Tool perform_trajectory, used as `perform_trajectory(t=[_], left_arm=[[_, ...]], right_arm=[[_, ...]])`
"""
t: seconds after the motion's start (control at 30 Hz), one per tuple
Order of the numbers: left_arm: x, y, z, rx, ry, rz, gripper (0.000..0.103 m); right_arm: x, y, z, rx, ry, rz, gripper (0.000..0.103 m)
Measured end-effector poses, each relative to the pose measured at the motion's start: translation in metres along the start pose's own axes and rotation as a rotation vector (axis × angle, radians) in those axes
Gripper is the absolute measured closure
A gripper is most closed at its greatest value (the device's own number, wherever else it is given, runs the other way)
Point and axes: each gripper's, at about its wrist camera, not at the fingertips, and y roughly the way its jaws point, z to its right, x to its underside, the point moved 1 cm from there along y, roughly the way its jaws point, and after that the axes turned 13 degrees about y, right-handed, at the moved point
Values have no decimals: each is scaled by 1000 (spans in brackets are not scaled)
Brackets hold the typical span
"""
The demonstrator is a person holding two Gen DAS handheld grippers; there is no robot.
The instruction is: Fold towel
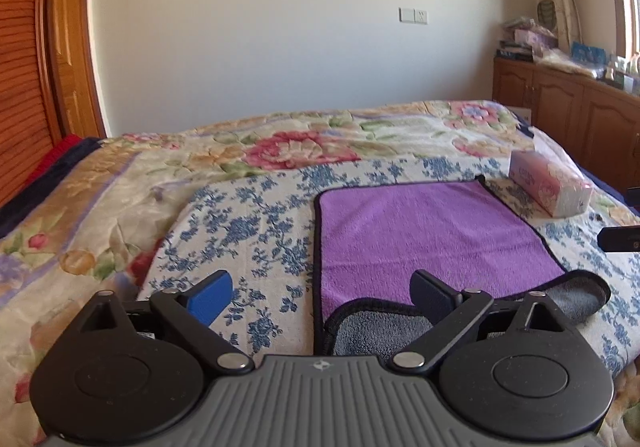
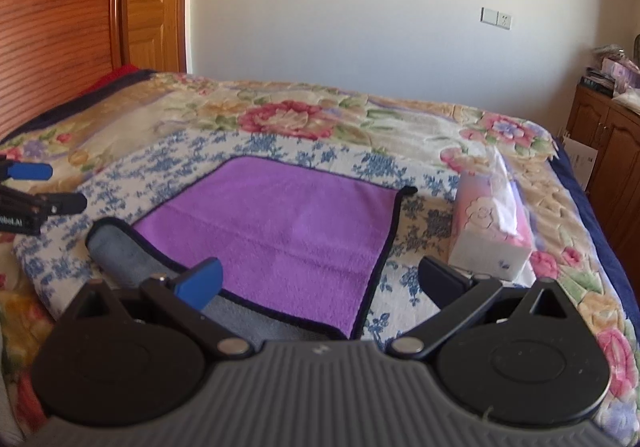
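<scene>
A purple towel (image 1: 424, 235) with a black edge lies flat on a blue-flowered cloth on the bed. Its near edge is turned over and shows the grey underside (image 1: 384, 331). My left gripper (image 1: 322, 293) is open and empty, above the towel's near left corner. In the right wrist view the towel (image 2: 280, 231) lies ahead with its grey flap (image 2: 128, 251) at the near left. My right gripper (image 2: 320, 283) is open and empty, above the towel's near right corner. The left gripper's fingers (image 2: 32, 171) show at the left edge of the right wrist view.
A pink tissue box (image 1: 552, 187) stands on the bed right of the towel; it also shows in the right wrist view (image 2: 492, 231). A flowered quilt (image 1: 280, 143) covers the bed. A wooden cabinet (image 1: 568, 103) stands at the right, a wooden wardrobe (image 1: 28, 67) at the left.
</scene>
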Motion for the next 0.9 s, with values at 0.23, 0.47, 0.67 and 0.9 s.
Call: perform_trajectory(t=[0.23,0.47,0.67,0.9], left_arm=[[5,25,5,59,28,-82,22],[8,38,9,98,26,-124,40],[9,44,10,110,29,-147,55],[9,45,9,124,17,-157,61]], right_arm=[[8,14,9,-16,27,-24,0],[16,27,10,-53,28,-61,0],[21,35,15,-70,44,-100,0],[27,43,23,-85,76,-139,0]])
